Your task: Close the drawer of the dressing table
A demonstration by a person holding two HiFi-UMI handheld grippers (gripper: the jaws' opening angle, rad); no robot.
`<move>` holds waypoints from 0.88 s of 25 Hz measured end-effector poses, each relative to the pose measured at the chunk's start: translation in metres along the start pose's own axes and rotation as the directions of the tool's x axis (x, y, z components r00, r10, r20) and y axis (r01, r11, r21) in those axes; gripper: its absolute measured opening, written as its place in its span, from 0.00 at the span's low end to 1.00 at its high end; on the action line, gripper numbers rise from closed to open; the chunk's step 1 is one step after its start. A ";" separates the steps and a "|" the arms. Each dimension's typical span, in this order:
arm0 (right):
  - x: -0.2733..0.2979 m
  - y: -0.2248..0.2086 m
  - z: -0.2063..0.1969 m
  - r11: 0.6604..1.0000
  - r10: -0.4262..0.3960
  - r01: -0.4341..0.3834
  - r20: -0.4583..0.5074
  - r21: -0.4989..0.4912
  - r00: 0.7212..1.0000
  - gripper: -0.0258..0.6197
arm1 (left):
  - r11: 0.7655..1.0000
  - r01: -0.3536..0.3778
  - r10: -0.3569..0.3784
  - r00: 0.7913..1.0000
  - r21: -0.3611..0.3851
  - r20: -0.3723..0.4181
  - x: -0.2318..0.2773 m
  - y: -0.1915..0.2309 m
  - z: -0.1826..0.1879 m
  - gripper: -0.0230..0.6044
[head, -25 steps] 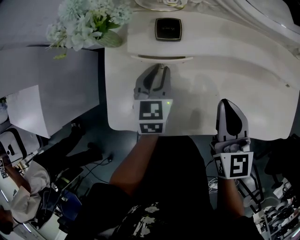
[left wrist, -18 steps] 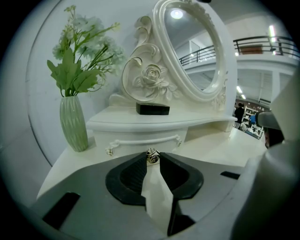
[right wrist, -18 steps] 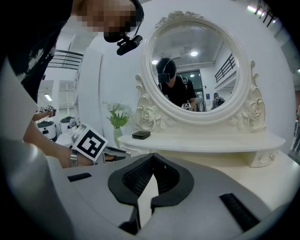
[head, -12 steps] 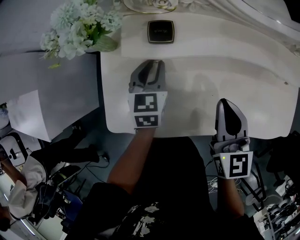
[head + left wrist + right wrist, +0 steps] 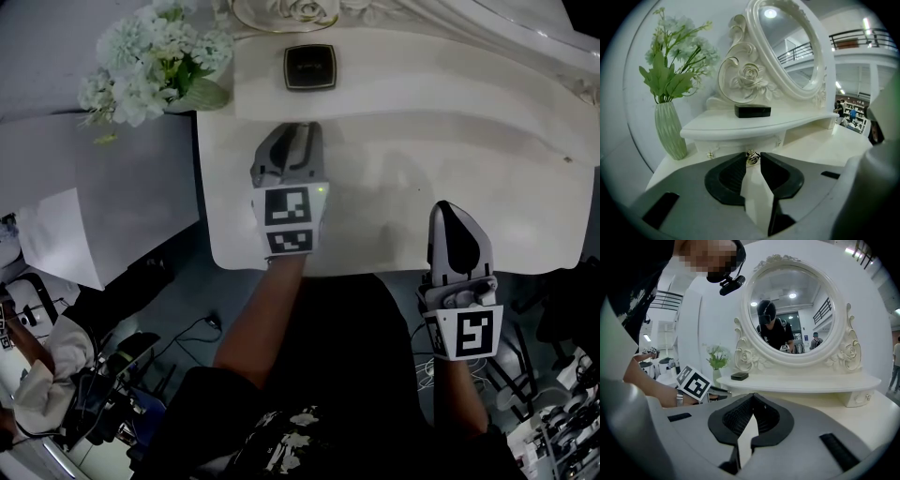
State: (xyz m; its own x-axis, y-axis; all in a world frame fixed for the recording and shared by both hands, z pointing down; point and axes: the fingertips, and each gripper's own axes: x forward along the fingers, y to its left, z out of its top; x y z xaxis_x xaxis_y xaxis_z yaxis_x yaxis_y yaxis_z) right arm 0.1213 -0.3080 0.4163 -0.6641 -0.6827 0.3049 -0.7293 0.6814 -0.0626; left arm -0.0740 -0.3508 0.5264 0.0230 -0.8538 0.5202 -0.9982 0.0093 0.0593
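Plainly, we have the left gripper (image 5: 298, 131) over the bare top of the dressing table (image 5: 487, 159) near its left edge, jaws opening with the small knob (image 5: 752, 157) of the drawer (image 5: 731, 146) between their tips; the drawer sits pushed in under the raised shelf (image 5: 422, 75). Our right gripper (image 5: 449, 208) hangs at the curved front edge, well to the right, jaws pressed together on nothing, with open tabletop between the two. We count two grippers, one drawer, one black box (image 5: 310, 67) on the shelf, one vase of flowers (image 5: 150, 56) at the back left corner and one oval mirror (image 5: 794, 310).
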 end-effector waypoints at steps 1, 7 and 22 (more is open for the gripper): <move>-0.001 0.001 0.000 1.000 0.002 -0.002 0.000 -0.002 1.000 0.04 | 1.000 -0.002 0.002 1.000 0.001 0.005 -0.001 0.000 0.001 0.20; -0.012 0.006 0.006 1.000 -0.003 0.003 0.027 -0.013 1.000 0.04 | 1.000 -0.008 0.008 1.000 0.014 0.009 -0.018 -0.004 -0.003 0.23; -0.067 0.021 0.045 0.997 -0.021 0.032 0.160 -0.064 0.987 0.04 | 0.992 0.070 -0.094 0.962 0.101 0.258 -0.147 -0.060 0.058 0.04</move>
State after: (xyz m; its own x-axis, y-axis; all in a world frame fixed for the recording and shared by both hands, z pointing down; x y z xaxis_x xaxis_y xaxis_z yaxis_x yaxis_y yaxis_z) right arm 0.1433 -0.2597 0.3519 -0.6662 -0.7305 0.1503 -0.7381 0.6747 0.0081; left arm -0.0206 -0.2563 0.3972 0.1014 -0.9561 0.2751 -0.9946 -0.1030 0.0087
